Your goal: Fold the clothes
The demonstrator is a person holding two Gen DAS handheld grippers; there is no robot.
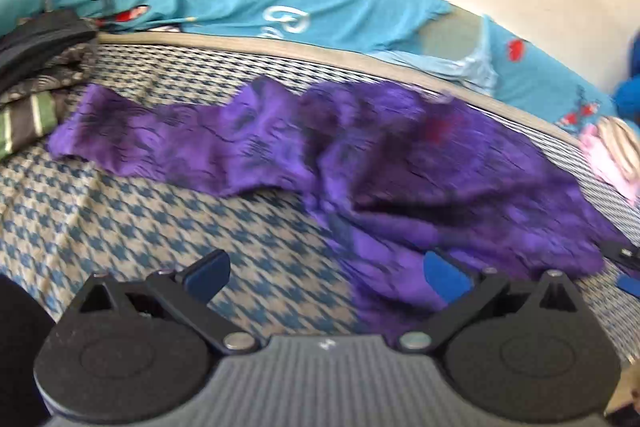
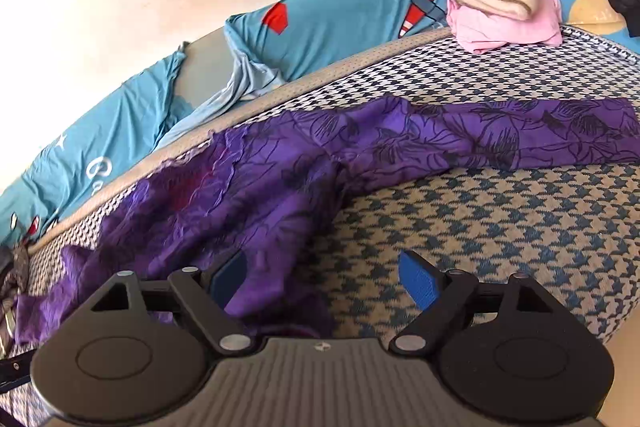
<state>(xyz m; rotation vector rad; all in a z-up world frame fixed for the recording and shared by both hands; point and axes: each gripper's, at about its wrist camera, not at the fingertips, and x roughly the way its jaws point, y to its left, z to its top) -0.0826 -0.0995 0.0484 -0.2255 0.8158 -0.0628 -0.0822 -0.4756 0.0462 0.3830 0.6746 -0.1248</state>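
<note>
Purple floral-print trousers [image 2: 304, 183] lie spread and rumpled across the houndstooth bed cover [image 2: 500, 235], one leg stretched out sideways. Both the left tongs [image 1: 326, 275] and the right tongs [image 2: 324, 279] hang released just above the near edge of the fabric, gripping nothing.

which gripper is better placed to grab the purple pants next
Right, probably. The right gripper is open with the purple pants already bunched against its left finger. The left gripper is open too, mostly over bare checked blanket.
</note>
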